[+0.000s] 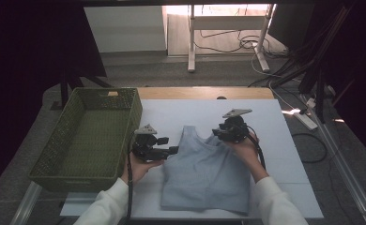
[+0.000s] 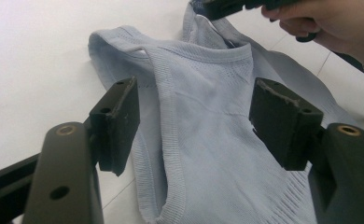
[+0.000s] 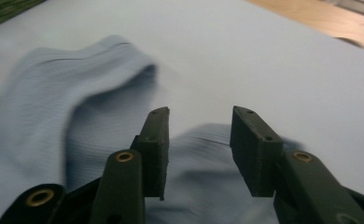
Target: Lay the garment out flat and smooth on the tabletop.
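Pale blue knit sleeveless top lies flat, centre of the white table, right of the green woven basket. My left gripper hovers wide open over the left armhole, holding nothing. My right gripper sits part open above the right strap, nothing clamped. Pinch only the strap edges and lift evenly.

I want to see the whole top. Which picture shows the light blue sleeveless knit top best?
The high view: the light blue sleeveless knit top lies whole and flat there, both straps and hem visible. The left gripper view shows its neckline and one armhole close up; the right gripper view shows blurred straps.
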Action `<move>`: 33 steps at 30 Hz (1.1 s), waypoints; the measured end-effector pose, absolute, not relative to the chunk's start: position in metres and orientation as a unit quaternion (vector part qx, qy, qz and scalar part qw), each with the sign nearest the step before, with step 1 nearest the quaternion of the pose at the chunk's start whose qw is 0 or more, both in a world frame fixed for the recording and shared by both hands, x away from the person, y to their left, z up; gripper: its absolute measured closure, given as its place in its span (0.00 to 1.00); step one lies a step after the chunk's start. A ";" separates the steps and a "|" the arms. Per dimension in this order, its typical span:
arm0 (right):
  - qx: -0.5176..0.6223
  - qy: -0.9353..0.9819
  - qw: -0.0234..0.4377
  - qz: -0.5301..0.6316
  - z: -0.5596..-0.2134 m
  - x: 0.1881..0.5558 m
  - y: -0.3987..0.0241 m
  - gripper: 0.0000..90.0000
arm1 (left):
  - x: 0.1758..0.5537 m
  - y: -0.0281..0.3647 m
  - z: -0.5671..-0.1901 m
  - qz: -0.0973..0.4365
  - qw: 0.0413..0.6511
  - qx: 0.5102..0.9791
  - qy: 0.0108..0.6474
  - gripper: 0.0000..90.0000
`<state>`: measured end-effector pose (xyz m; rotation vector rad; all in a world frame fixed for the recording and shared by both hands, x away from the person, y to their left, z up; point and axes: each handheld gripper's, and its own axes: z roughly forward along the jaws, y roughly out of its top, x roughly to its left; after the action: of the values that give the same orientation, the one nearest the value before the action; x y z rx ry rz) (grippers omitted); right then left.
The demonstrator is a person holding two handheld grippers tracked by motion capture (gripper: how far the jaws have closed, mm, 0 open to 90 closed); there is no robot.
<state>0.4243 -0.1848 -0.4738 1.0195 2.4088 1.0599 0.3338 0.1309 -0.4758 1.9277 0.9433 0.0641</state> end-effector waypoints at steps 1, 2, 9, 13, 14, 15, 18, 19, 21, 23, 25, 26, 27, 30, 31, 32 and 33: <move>0.350 0.847 0.153 0.371 -0.474 0.423 -0.179 0.67 | 0.334 0.131 -0.476 0.026 0.477 0.789 0.386 0.38; 0.342 0.850 0.151 0.371 -0.475 0.423 -0.174 0.67 | 0.334 0.131 -0.476 0.026 0.477 0.789 0.386 0.38; 0.333 0.878 0.142 0.314 -0.496 0.426 -0.157 0.72 | 0.333 0.133 -0.476 0.027 0.478 0.788 0.387 0.38; 0.353 0.882 0.127 0.285 -0.504 0.431 -0.165 0.72 | 0.334 0.134 -0.476 0.027 0.479 0.787 0.388 0.38; 0.355 0.882 0.126 0.282 -0.506 0.431 -0.167 0.72 | 0.334 0.133 -0.476 0.027 0.478 0.787 0.388 0.38; 0.357 0.882 0.124 0.280 -0.508 0.432 -0.168 0.72 | 0.334 0.133 -0.476 0.027 0.479 0.787 0.388 0.38; 0.355 0.883 0.123 0.281 -0.510 0.433 -0.170 0.70 | 0.334 0.133 -0.476 0.026 0.478 0.788 0.388 0.38; 0.354 0.883 0.127 0.280 -0.510 0.433 -0.169 0.68 | 0.334 0.132 -0.476 0.026 0.478 0.788 0.387 0.38; 0.347 0.886 0.141 0.275 -0.511 0.433 -0.166 0.64 | 0.334 0.132 -0.477 0.025 0.477 0.789 0.387 0.38; 0.335 0.888 0.151 0.276 -0.512 0.433 -0.163 0.62 | 0.334 0.131 -0.477 0.026 0.476 0.789 0.387 0.38; 0.328 0.889 0.150 0.281 -0.513 0.435 -0.162 0.61 | 0.334 0.131 -0.477 0.026 0.476 0.790 0.387 0.38; 0.324 0.889 0.151 0.284 -0.514 0.437 -0.161 0.61 | 0.333 0.131 -0.477 0.026 0.475 0.790 0.386 0.38; 0.324 0.889 0.146 0.289 -0.514 0.438 -0.160 0.61 | 0.333 0.130 -0.477 0.026 0.475 0.790 0.386 0.38; 0.325 0.889 0.137 0.291 -0.515 0.440 -0.159 0.61 | 0.333 0.131 -0.477 0.027 0.476 0.789 0.387 0.37; 0.326 0.889 0.134 0.291 -0.515 0.441 -0.160 0.63 | 0.332 0.131 -0.477 0.026 0.476 0.789 0.388 0.37; 0.324 0.890 0.131 0.292 -0.515 0.441 -0.160 0.65 | 0.332 0.131 -0.477 0.026 0.475 0.789 0.387 0.38; 0.323 0.890 0.123 0.298 -0.515 0.442 -0.160 0.70 | 0.332 0.131 -0.477 0.026 0.475 0.790 0.388 0.37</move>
<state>0.4420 -0.1604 -0.5155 0.9411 2.5953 0.8704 0.3322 0.1312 -0.4773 1.9306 0.9480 0.0646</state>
